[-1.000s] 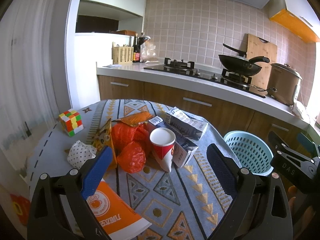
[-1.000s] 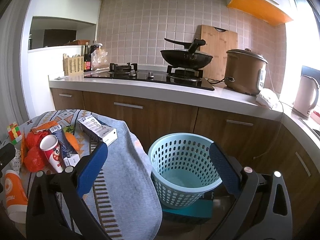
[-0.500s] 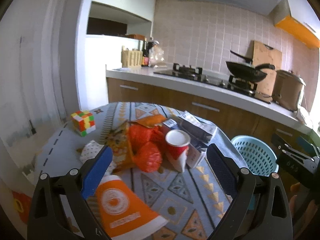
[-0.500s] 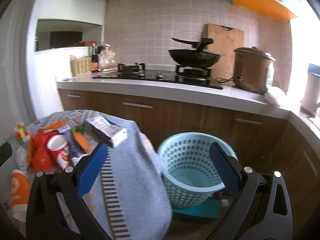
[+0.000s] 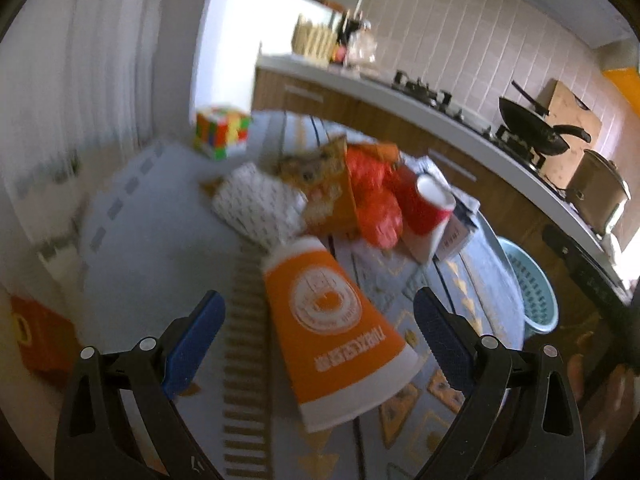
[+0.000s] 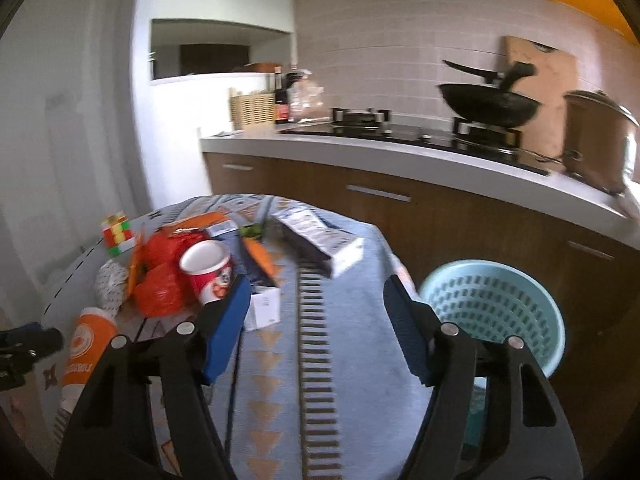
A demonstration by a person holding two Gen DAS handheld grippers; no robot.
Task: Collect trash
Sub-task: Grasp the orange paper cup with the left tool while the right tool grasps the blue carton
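- Both views are motion-blurred; print on the litter cannot be read, and the pile's rear items overlap one another.
- Left tongs (image 5: 318, 322): jaws wide apart, holding nothing. The orange cup (image 5: 334, 332) lies on its side between them, touching neither finger; its white rim points toward the camera, and its lower edge is blurred.
- Ahead of the left tongs: white dotted wrapper (image 5: 260, 208), yellow snack bag (image 5: 324, 188), red bag (image 5: 376, 200), red cup (image 5: 430, 216) tilted against a carton (image 5: 456, 232).
- Cube (image 5: 222, 132) sits far ahead to the left, apart from the pile.
- Right tongs (image 6: 316, 320): jaws wide apart, empty, over the tablecloth (image 6: 352, 360).
- Box (image 6: 320, 240) lies just ahead of the right tongs.
- Basket (image 6: 496, 312) stands right of them, beyond the table edge, its base hidden by the right finger.
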